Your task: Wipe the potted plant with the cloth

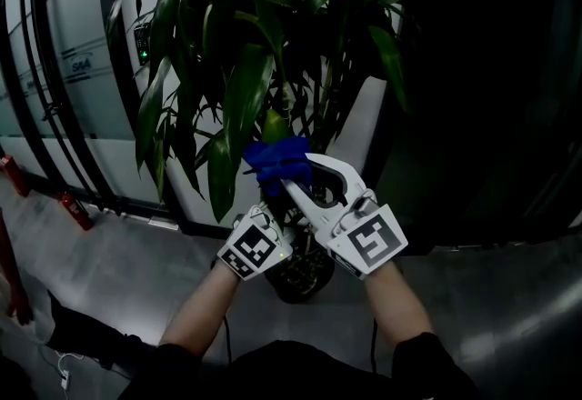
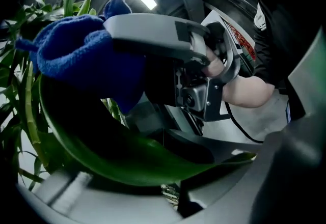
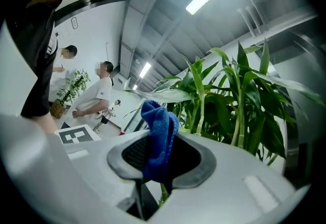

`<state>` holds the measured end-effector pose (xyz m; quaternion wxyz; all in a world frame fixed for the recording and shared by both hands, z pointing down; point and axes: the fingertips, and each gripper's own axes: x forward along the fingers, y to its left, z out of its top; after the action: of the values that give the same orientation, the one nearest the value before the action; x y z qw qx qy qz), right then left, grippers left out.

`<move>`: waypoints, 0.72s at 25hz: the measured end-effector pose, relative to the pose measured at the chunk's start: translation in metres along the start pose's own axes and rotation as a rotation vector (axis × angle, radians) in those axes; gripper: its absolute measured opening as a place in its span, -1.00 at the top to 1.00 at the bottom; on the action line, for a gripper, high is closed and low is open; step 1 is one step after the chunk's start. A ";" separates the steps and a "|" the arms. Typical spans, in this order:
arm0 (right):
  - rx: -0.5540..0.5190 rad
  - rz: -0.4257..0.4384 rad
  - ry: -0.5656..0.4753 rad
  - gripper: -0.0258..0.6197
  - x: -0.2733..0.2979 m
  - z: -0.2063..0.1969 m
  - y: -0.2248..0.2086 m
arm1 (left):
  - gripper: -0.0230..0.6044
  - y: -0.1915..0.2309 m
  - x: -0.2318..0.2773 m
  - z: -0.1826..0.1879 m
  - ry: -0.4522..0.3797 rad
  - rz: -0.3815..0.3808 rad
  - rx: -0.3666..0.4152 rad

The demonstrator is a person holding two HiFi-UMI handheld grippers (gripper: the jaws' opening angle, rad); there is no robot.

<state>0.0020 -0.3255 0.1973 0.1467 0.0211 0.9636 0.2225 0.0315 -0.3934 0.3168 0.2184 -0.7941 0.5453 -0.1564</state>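
Where the plant stands: the potted plant [image 1: 245,71] rises from its pot [image 1: 305,278] on the floor [image 1: 109,271], close to the wall and straight ahead of the person.
Head view, cloth: the blue cloth [image 1: 277,160] is bunched at the tip of the right gripper [image 1: 296,178], low among the leaves and above the pot.
Head view, left gripper: the left gripper [image 1: 265,218] sits just beside the right one, pointing up into the same cluster of leaves.
Left gripper view, jaws: they are drawn close, and a long leaf [image 2: 127,162] lies across them, apparently pinched and held out flat. The cloth hangs just above the leaf; I cannot tell if they touch.
Right gripper view, jaws: clamped on the cloth, which stands up between the pads in a thick fold.
Task stage: likely steadying one leaf to wipe it.
Risk, leaf: pulling the cloth along while the left grip stays tight could crease or tear the leaf, or drag its stem sideways.
Risk, cloth: only a fold is gripped, so friction on the leaf could tug it loose.
Risk, grippers: they work very near each other and could knock together.
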 end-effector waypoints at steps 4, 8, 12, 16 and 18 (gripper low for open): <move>0.003 0.011 0.027 0.58 -0.003 -0.008 0.011 | 0.89 -0.004 -0.001 -0.005 0.019 0.005 -0.009; 0.025 0.019 0.036 0.58 -0.007 -0.013 0.017 | 0.89 -0.011 -0.003 -0.008 0.029 0.014 -0.028; 0.048 0.013 0.035 0.58 -0.012 -0.019 0.018 | 0.89 -0.014 -0.004 -0.011 0.040 0.014 -0.043; 0.057 0.017 0.038 0.58 -0.016 -0.027 0.020 | 0.89 -0.018 -0.008 -0.015 0.044 0.021 -0.061; 0.082 0.019 0.050 0.58 -0.018 -0.028 0.022 | 0.89 -0.020 -0.009 -0.017 0.049 0.024 -0.067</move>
<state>0.0104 -0.3191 0.2358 0.1196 0.0305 0.9750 0.1848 0.0354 -0.3816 0.3416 0.1802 -0.7902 0.5649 -0.1549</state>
